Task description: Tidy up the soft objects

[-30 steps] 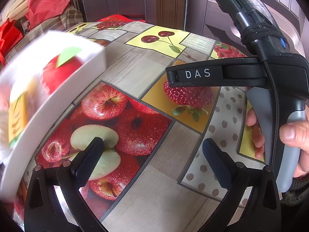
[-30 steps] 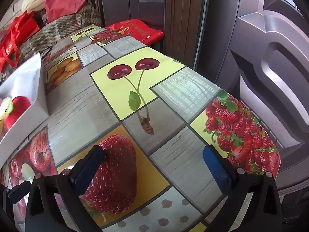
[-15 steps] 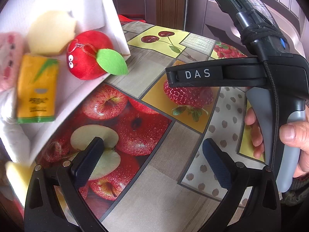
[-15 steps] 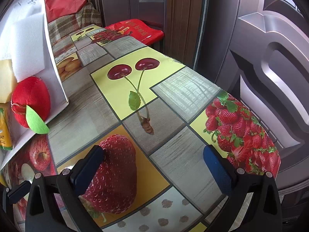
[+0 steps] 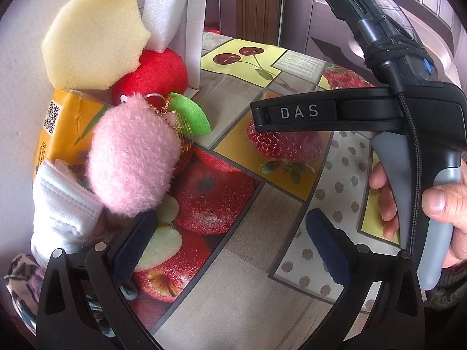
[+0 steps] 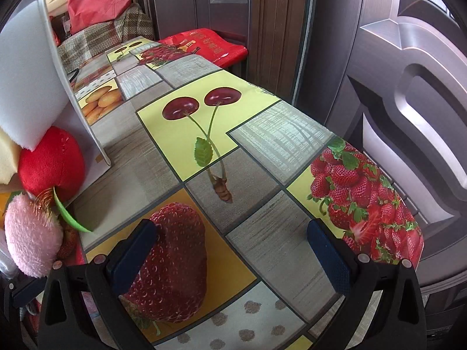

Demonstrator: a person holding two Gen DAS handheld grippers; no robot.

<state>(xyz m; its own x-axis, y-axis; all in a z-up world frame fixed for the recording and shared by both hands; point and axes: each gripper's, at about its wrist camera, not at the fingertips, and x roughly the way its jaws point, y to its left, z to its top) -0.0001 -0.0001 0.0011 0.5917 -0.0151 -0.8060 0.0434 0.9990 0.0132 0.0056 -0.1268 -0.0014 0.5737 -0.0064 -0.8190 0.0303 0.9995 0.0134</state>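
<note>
soft toys are spilling from a tipped white box (image 5: 186, 29) onto the table (image 5: 248, 262): pink plush (image 5: 132, 154) lying below the red apple (image 5: 163, 71). only the left view is showing the orange pack (image 5: 62, 128). left gripper (image 5: 230, 248) and right gripper (image 6: 233, 250) are both gaping, empty.

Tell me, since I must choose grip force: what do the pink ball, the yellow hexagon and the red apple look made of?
Pink ball: long-pile plush, fuzzy fibres standing out at its edge, probably stuffed.
Yellow hexagon: open-cell foam sponge, matte, its pores visible.
Red apple: short-pile plush fabric with a sewn seam; its green leaf looks like felt or foam.
All look easily squashed.
</note>
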